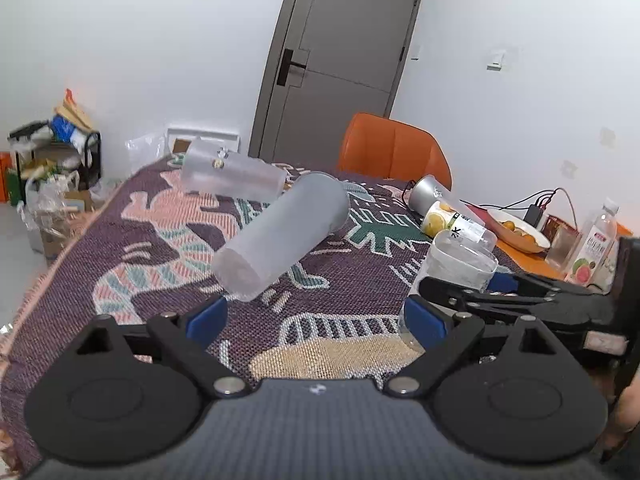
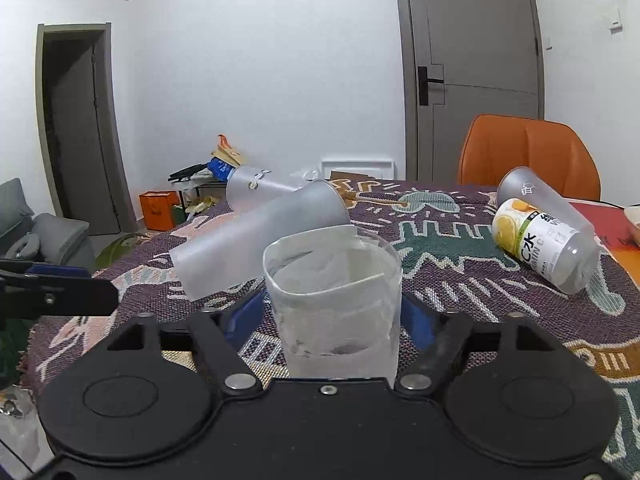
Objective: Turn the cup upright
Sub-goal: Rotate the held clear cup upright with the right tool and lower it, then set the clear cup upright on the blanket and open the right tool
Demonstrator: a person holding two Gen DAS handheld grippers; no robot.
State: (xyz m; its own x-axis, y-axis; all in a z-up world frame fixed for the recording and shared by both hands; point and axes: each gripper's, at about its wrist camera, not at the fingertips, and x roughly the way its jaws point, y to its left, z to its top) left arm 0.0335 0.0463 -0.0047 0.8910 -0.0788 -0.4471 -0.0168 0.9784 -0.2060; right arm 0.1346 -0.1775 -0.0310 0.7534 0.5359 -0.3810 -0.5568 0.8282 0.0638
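- Patterned cloth covers the counter point(image 2: 460, 240).
- Right gripper point(image 2: 332, 312) grasps the clear cup point(image 2: 332, 304), now upright.
- Left gripper point(image 1: 316, 320) hangs released.
- Frosted cups point(image 1: 280, 236) lie sideways, unflipped.

orange chair point(image 1: 394, 146), grey door point(image 1: 340, 56) — patterned tablecloth point(image 1: 160, 248)

Even, bright indoor light, soft shadows, sharp focus; heavy fisheye bending w/ dark corners.

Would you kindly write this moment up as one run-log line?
right gripper: around upright clear cup on tablecloth | left gripper: open, empty | frosted cups: lying on their sides
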